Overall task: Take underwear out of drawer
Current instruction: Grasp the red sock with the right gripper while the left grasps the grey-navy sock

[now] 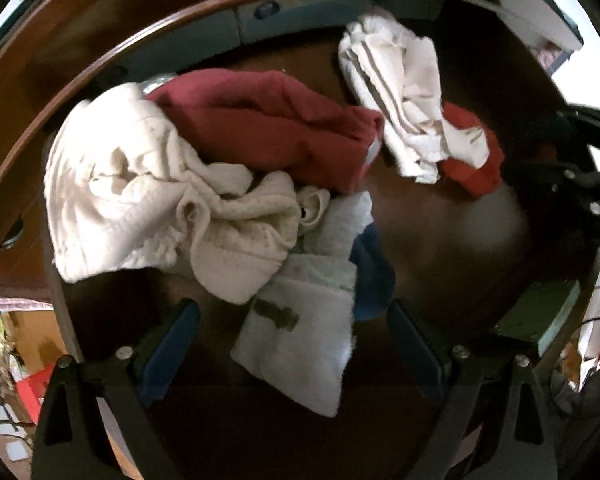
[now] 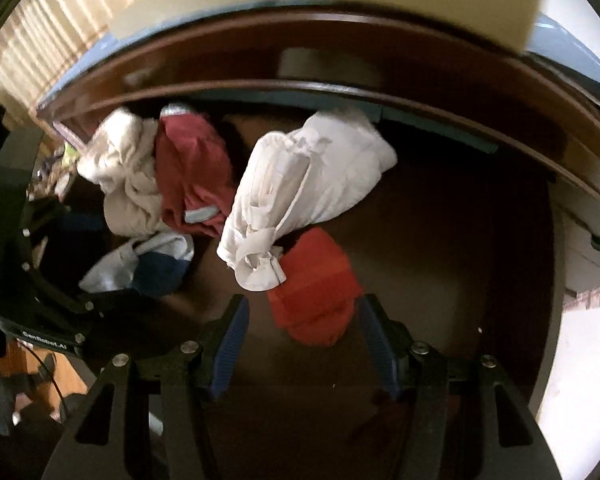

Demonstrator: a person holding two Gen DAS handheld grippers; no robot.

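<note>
An open dark wooden drawer (image 1: 440,240) holds loose clothes. A cream knit piece (image 1: 140,184) lies left, a dark red piece (image 1: 268,128) behind it, and a white striped piece (image 1: 396,92) at the back right on an orange-red piece (image 1: 472,160). My left gripper (image 1: 294,320) points straight down, open wide. A grey-white and blue piece (image 1: 304,336) lies below it between the fingers, clear of the pads. My right gripper (image 2: 304,320) stands partly open over the orange-red piece (image 2: 316,288), whose near end lies between the pads, not pinched. The white striped piece (image 2: 300,184) lies just beyond.
The cabinet's brown edge (image 2: 340,76) overhangs the drawer's back. The right half of the drawer floor (image 2: 460,240) is bare wood. The left gripper's black frame (image 2: 40,280) sits close on the right gripper's left. A dark green box (image 1: 540,320) rests by the drawer's near right edge.
</note>
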